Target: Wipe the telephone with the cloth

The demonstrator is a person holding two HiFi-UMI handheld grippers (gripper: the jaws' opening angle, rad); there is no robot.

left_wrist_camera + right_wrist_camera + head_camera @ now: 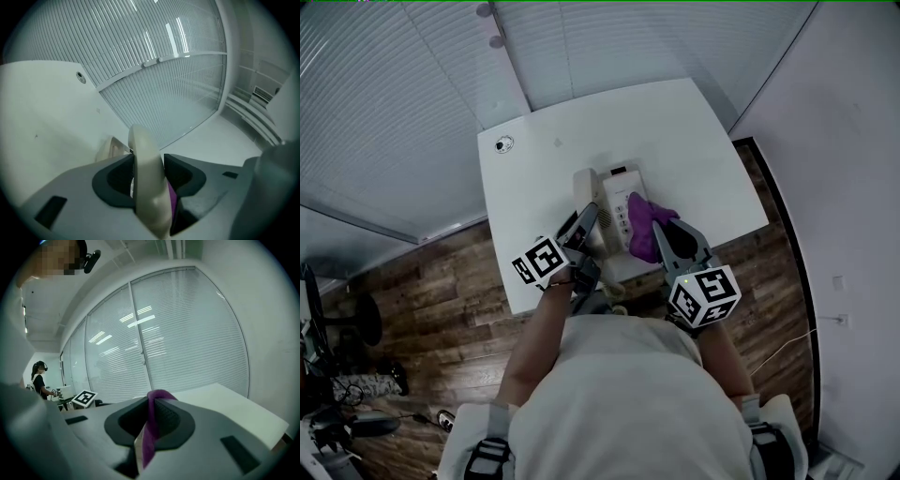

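Note:
A cream telephone (617, 192) sits near the front of the white table (694, 141). Its handset (584, 186) stands along the base's left side. My left gripper (584, 223) is shut on the lower part of that handset; in the left gripper view the cream handset (147, 178) fills the gap between the jaws of the gripper (148, 174). A purple cloth (645, 220) lies bunched on the right part of the phone. My right gripper (662, 232) is shut on it, and a fold of the cloth (152, 425) is pinched between the pads of that gripper (153, 423).
A round cable grommet (503, 144) is set in the table's far left corner. Glass walls with blinds (384, 103) stand behind and left of the table. Wooden floor (441, 291) runs along the near side. Another person (40, 378) stands far off.

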